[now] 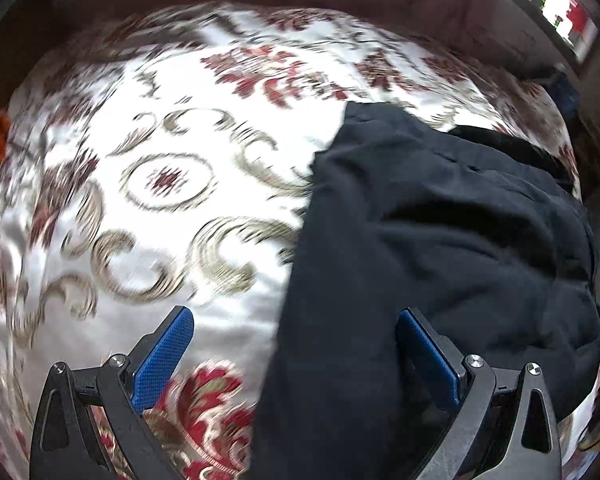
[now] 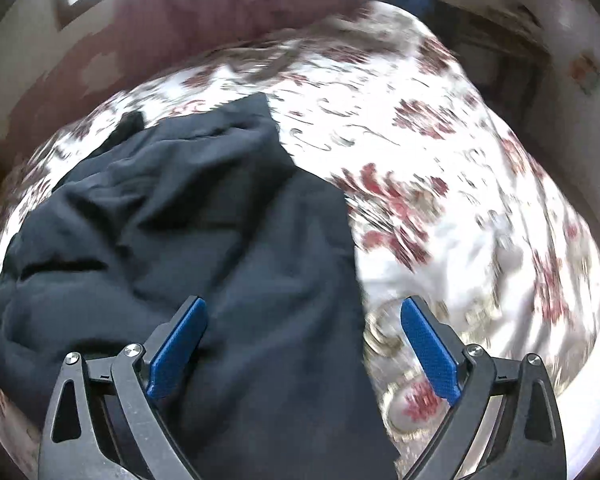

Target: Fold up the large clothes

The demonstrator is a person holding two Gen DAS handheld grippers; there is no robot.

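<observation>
While both claws (image 1: 296,316) (image 2: 304,308) gape empty, dark garment (image 2: 180,220) sprawls across floral bedspread (image 2: 440,160).

Garment (image 1: 440,240) lay on bedspread (image 1: 160,208), right half of left-wrist frame; left half in right-wrist frame (image 2: 180,220).

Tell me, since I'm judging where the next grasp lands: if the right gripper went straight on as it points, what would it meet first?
Probably the dark garment, near its right-hand edge; the right gripper is open above it. Depth is unclear, so it might just catch the floral bedspread beside that edge.
</observation>
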